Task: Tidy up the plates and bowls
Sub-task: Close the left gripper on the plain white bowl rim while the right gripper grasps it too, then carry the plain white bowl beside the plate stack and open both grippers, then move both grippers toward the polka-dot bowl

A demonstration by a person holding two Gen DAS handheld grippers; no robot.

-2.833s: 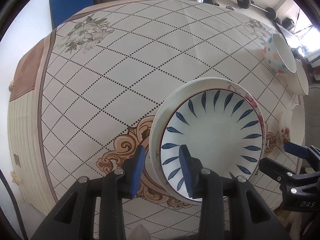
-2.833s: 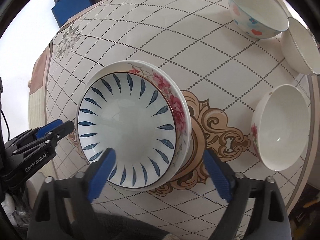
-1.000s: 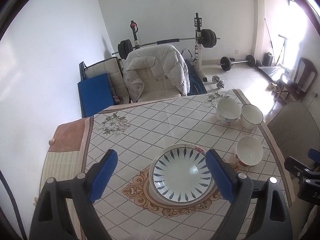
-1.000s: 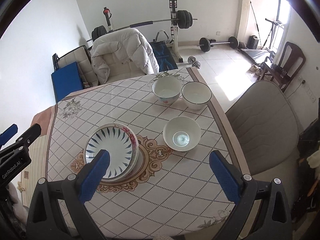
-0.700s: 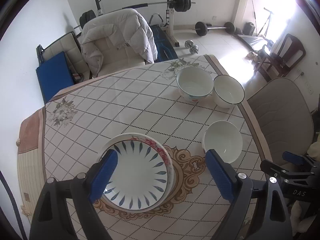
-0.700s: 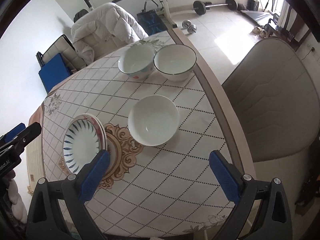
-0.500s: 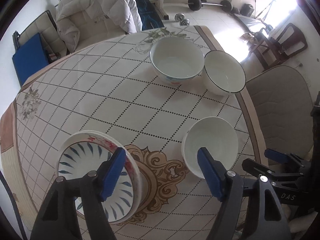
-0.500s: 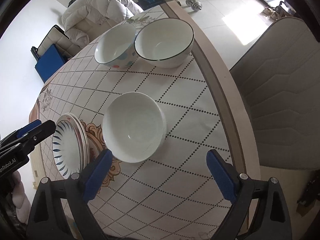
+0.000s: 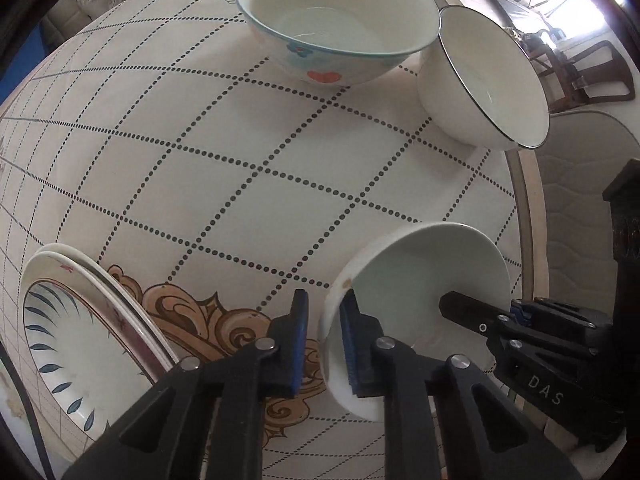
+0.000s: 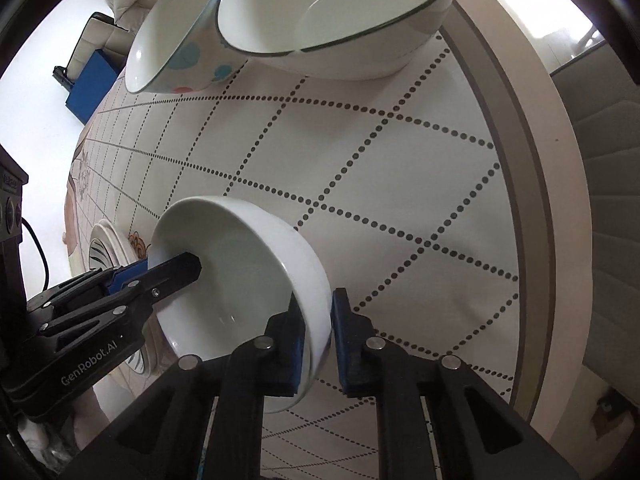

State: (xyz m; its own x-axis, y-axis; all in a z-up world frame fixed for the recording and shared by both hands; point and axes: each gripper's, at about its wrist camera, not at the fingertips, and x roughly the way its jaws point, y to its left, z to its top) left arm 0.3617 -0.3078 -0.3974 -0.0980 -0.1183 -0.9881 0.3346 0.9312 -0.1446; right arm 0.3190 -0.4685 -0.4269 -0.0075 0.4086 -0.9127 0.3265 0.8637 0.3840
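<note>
Both grippers on the plain white bowl (image 9: 420,280) now: left gripper (image 9: 324,344) jaws clenched across the rim on one side, right gripper (image 10: 316,340) jaws clenched across the opposite rim wall, one pad inside and one outside each. Bowl sits near the desk's (image 9: 240,184) right edge, beside the gold scroll print; can't tell if it's lifted yet. Plates look done: blue-leaf plate (image 9: 60,340) already stacked on the floral plate (image 9: 116,304), toward the left. Bowls not nested yet. Far side, heart-print bowl (image 9: 340,28) and dark-rimmed bowl (image 9: 488,80) stand touching near the far right corner. Likely left: stack all three bowls.
</note>
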